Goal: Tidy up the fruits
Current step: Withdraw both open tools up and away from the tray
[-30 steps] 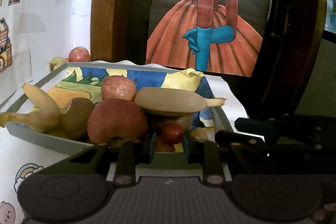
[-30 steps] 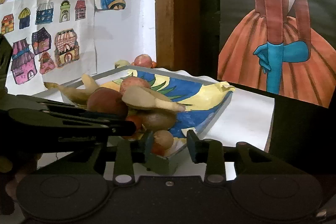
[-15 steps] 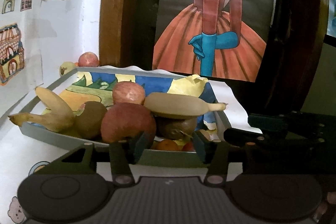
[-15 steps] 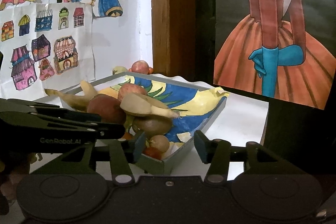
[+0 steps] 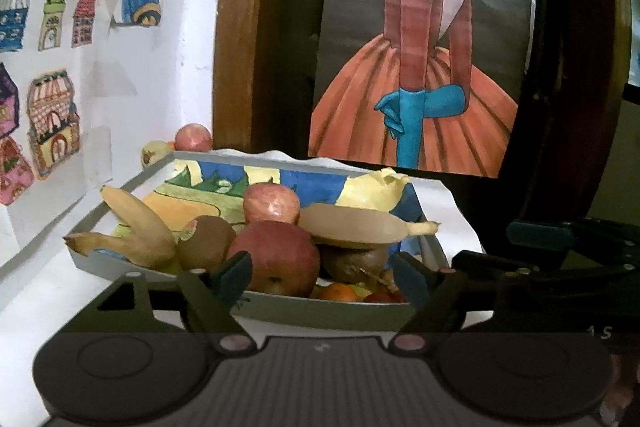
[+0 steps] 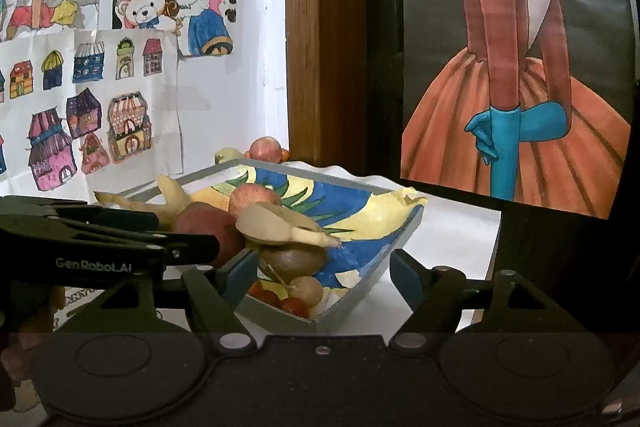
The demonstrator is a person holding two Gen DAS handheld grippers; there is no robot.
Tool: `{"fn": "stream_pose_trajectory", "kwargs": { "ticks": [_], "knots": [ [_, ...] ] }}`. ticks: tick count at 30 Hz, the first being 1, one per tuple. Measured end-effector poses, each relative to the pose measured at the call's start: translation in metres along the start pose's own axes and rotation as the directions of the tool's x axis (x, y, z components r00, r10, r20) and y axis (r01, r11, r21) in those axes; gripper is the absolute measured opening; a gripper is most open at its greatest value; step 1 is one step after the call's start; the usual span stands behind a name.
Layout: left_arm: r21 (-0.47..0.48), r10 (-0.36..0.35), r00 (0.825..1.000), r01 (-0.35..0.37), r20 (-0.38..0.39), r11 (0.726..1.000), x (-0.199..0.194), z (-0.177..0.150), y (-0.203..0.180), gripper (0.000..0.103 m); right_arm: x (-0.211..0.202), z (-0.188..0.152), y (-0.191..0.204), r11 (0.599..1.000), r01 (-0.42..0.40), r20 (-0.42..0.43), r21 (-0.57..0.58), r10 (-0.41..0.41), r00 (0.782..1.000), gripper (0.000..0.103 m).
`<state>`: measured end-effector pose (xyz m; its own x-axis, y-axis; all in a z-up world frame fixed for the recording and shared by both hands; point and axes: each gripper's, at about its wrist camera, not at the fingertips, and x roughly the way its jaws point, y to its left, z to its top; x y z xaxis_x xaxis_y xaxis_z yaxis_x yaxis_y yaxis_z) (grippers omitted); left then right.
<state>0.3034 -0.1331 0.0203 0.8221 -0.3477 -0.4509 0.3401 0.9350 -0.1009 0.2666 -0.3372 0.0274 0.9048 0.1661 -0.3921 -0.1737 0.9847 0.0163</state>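
One grey tray point(image 5: 120, 264) sits on the white desk point(image 5: 60, 299), heaped with fruit: two red apples, the big one point(image 5: 276, 259) at the near rim and a smaller one point(image 5: 271, 202) behind it, two kiwis point(image 5: 206, 243), at least three bananas, plus small red and orange fruits low at the tray's near corner. Left gripper point(image 5: 318, 277) and right gripper point(image 6: 318, 277) both stand with jaws spread wide and empty, just short of the tray's near rim. Beyond the tray's far corner lie another apple point(image 5: 193, 138) and a pale fruit point(image 5: 154, 153); the left gripper crosses the right wrist view, hiding part of the pile.
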Motion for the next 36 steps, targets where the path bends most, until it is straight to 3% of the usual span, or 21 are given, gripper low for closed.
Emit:
{"fn": "stream_pose_trajectory", "kwargs": {
  "ticks": [6, 12, 19, 36],
  "knots": [
    [-0.016, 0.038, 0.998, -0.037, 0.052, 0.999, -0.017, 0.002, 0.004, 0.098, -0.013, 0.004, 0.004, 1.000, -0.004, 0.030, 0.004, 0.003, 1.000, 0.085],
    [-0.030, 0.055, 0.994, -0.052, 0.100, 0.998, -0.038, 0.006, 0.007, 0.102, -0.029, 0.009, 0.012, 1.000, -0.009, 0.061, -0.001, 0.009, 0.998, 0.091],
    [-0.048, 0.075, 0.986, -0.068, 0.151, 0.997, -0.067, 0.005, 0.010, 0.103, -0.050, 0.012, 0.025, 1.000, -0.012, 0.098, -0.003, 0.012, 0.995, 0.099],
    [-0.101, 0.156, 0.966, -0.137, 0.208, 0.985, -0.143, -0.008, 0.034, 0.103, -0.098, 0.010, 0.060, 0.999, -0.042, 0.146, 0.023, 0.038, 0.989, 0.102]
  ]
}}
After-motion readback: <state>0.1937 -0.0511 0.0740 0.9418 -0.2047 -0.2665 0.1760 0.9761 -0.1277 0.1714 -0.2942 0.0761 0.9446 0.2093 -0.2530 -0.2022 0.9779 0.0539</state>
